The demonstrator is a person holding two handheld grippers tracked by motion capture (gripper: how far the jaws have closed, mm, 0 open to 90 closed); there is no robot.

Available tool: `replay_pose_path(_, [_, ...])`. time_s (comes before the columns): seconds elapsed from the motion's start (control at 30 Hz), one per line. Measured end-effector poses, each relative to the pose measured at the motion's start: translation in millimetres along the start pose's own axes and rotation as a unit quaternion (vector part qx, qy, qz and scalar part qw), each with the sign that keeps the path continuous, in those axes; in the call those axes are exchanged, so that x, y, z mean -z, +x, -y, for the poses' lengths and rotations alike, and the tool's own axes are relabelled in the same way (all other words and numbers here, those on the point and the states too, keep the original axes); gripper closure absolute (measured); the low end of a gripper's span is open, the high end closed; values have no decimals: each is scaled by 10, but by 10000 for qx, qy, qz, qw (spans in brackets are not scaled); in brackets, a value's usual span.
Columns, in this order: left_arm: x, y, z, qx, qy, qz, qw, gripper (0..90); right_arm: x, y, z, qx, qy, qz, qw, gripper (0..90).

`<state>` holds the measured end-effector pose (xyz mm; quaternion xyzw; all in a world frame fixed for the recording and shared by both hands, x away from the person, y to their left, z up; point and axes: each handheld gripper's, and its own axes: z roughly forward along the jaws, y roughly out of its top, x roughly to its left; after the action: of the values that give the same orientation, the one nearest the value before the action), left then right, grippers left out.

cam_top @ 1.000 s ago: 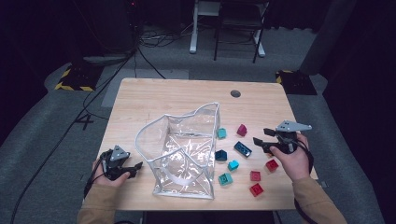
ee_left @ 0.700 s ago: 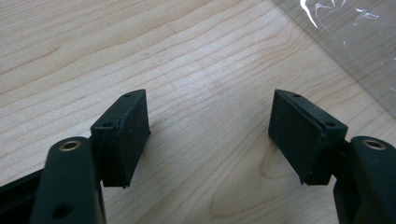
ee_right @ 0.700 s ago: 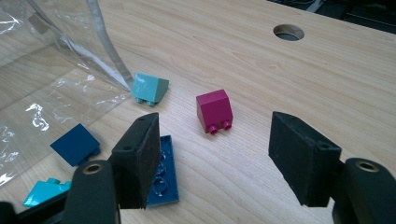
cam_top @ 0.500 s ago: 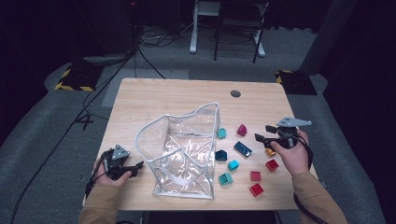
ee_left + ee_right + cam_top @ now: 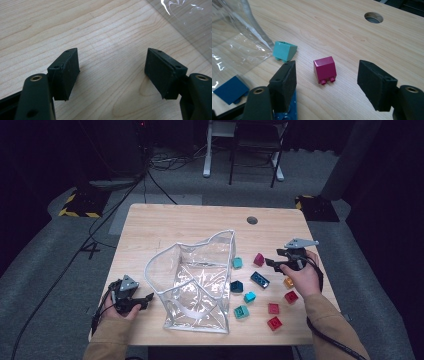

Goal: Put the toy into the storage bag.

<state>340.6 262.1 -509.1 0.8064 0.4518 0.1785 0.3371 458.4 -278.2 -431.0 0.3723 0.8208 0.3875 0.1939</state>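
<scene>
Currently, the right tongs [image 5: 327,80] are standing wide apart with nothing between the matte black, block-shaped pads [image 5: 375,83]; they have just been opening further and are hovering just short of a glossy magenta brick [image 5: 325,69] with two studs, lying on its side on the pale wood-grain surface [image 5: 352,37]. Beside it, a teal sloped brick [image 5: 284,51] is lying against the crinkled, transparent plastic bag [image 5: 195,285], which is standing open at mid-surface. The left tongs [image 5: 112,72] are likewise resting wide apart and empty over bare wood near the bag's lower left corner.
</scene>
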Motion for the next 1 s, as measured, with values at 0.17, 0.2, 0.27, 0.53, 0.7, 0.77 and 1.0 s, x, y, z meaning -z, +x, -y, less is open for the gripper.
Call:
replay_pose_path(0.17, [-6, -1, -4, 16, -8, -33, 10000, 273, -191, -1, -44, 118, 186, -42, 9997, 315])
replay_pose_path(0.2, [-5, 1, -5, 8, 3, -31, 10000, 272, -233, -4, -50, 137, 234, -48, 9996, 314])
replay_pose_path(0.27, [-5, 1, -6, 9, 3, -33, 10000, 271, -318, -12, -60, 156, 338, -44, 9993, 313])
replay_pose_path(0.53, [-7, -2, -5, 18, -6, -36, 10000, 270, -656, -49, -98, 277, 710, -107, 9970, 319])
replay_pose_path(0.7, [-6, -2, -5, 19, -5, -36, 10000, 270, -787, -33, -71, 330, 884, -181, 9954, 397])
replay_pose_path(0.77, [-7, -2, -5, 19, -6, -37, 10000, 270, -808, -34, -61, 403, 944, -215, 9945, 494])
replay_pose_path(1.0, [-5, 0, -6, 13, 10, -34, 10000, 270, -738, -38, -62, 324, 946, -144, 9949, 590])
